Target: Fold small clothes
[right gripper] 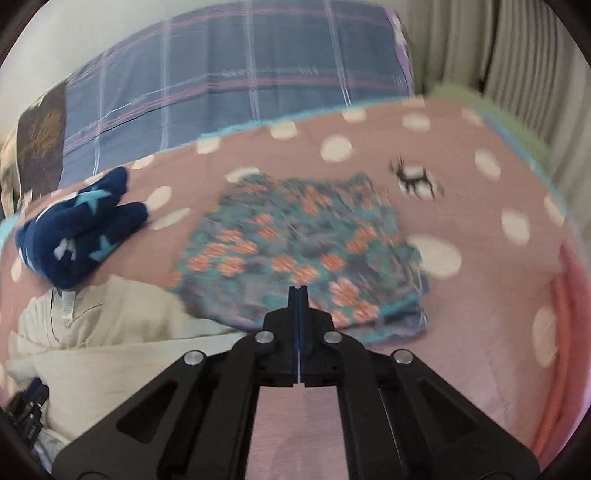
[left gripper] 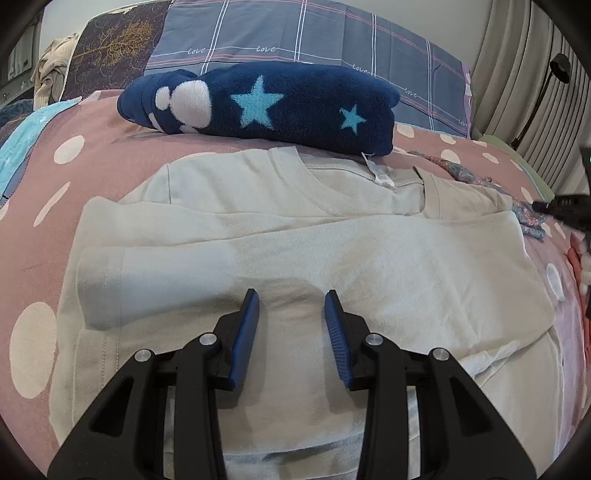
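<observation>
A cream T-shirt [left gripper: 332, 240] lies flat on the bed, neck towards the pillows, with its left sleeve folded in over the body. My left gripper [left gripper: 291, 295] hovers over the shirt's lower middle, open, with only the flat cloth below its blue pads [left gripper: 247, 325]. In the right wrist view the shirt [right gripper: 110, 332] shows at the lower left. My right gripper [right gripper: 298, 290] is shut with nothing between its fingers, and its tips point at the near edge of a folded floral garment [right gripper: 295, 240]. That view is blurred.
A folded navy fleece with blue stars [left gripper: 277, 107] lies just beyond the shirt's collar. The pink bedspread with white dots [left gripper: 92, 122] covers the bed. A plaid pillow [left gripper: 295, 33] stands at the head, curtains [left gripper: 517, 74] hang at the right, and a pink-red cloth [right gripper: 569, 295] lies at the right edge.
</observation>
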### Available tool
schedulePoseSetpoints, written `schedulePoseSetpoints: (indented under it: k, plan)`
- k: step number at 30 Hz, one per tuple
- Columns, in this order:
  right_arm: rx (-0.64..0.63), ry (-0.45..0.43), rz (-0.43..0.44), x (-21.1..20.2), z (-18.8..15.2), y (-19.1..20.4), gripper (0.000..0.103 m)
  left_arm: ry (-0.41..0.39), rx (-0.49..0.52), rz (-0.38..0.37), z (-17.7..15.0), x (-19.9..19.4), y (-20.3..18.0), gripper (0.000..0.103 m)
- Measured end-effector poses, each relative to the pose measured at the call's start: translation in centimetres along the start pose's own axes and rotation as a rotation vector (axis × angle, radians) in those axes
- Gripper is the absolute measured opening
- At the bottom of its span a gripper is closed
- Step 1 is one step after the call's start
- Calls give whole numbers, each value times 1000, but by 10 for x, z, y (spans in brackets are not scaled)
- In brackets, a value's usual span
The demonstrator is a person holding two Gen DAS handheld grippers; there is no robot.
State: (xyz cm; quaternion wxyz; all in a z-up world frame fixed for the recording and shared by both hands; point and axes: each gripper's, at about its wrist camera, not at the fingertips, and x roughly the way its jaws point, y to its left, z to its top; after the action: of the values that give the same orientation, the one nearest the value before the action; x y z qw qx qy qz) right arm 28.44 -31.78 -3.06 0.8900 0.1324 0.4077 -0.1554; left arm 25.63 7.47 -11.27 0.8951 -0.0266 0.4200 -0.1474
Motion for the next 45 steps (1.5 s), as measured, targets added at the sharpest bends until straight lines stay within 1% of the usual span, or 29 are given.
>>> schedulePoseSetpoints:
  k: [2, 4, 6, 7, 8, 11, 12, 13, 14, 15, 17, 19, 21, 22, 23, 26, 28, 31, 32, 33, 34, 35, 36, 37, 38, 40, 42, 43, 45]
  plan:
    - [30, 17, 82, 3, -5, -10, 1, 0, -1, -1, 0, 0, 0, 38]
    - [44, 56, 203, 4, -11, -10, 7, 0, 3, 3, 0, 0, -1, 39]
    - [53, 89, 272, 8, -14, -3, 29, 0, 5, 5, 0, 0, -1, 39]
    - [57, 106, 285, 11, -15, 1, 45, 0, 5, 5, 0, 0, -1, 39]
    - [70, 133, 295, 19, -17, 5, 51, 0, 5, 4, 0, 0, -1, 39]
    - [152, 200, 380, 46, -24, 10, 53, 0, 3, 1, 1, 0, -1, 39]
    - [167, 184, 393, 47, -26, 12, 50, 0, 1, -1, 1, 0, 0, 39]
    - [166, 160, 410, 47, -26, 15, 11, 0, -2, -6, 1, 0, 0, 40]
    - [153, 113, 415, 39, -27, 18, 4, -1, -6, -10, 1, 0, 1, 40]
    - [135, 52, 389, 28, -27, 19, 4, -1, -8, -13, 1, 0, 1, 40]
    - [64, -30, 297, 3, -28, 29, 3, -2, -8, -15, 1, 0, 1, 40]
    - [17, -34, 228, 4, -29, 34, 4, -2, -2, -11, 0, 0, 0, 41]
    - [-42, -1, 95, 22, -35, 41, 4, -2, 2, -6, 0, 0, -1, 41]
    - [-67, -9, 34, 27, -37, 42, 4, -2, 2, -6, 0, 0, -1, 41]
    - [-96, -38, 9, 30, -39, 40, 4, -2, 0, -10, 0, -1, 0, 41]
    - [-78, -79, 18, 15, -46, 28, 6, -3, -2, -34, 0, -1, 1, 48]
    - [-108, -92, 71, -4, -52, 32, 9, -2, 2, -37, 0, -1, 0, 49]
    - [-211, -100, 265, -50, -82, 51, 9, -2, 6, -32, 0, 0, -2, 49]
    - [-253, -81, 356, -63, -99, 59, 9, -2, 5, -32, 0, 0, -2, 49]
    - [-281, -55, 401, -68, -111, 63, 11, -2, 5, -33, 0, -1, -1, 49]
    - [-312, 4, 416, -66, -129, 69, 20, -3, 4, -35, 0, -1, -1, 49]
    - [-328, 57, 390, -58, -140, 68, 24, -4, 3, -35, 0, -1, -1, 49]
    - [-337, 104, 347, -48, -151, 68, 24, -4, 3, -35, 0, -1, -1, 49]
    - [-331, 75, 352, -38, -164, 60, 23, -6, 2, -37, 0, -1, -1, 50]
    - [-320, 51, 373, -38, -167, 56, 23, -7, 2, -38, 0, -2, -1, 50]
    - [-298, 60, 391, -39, -163, 52, 23, -11, -7, -61, 0, -3, 1, 54]
    - [-263, 64, 396, -38, -161, 48, 23, -17, -56, -125, 1, -6, 11, 57]
    - [-270, 55, 388, -39, -162, 49, 23, -20, -104, -147, 1, -9, 21, 57]
    - [-300, 34, 356, -43, -164, 52, 23, -21, -144, -132, 0, -20, 32, 57]
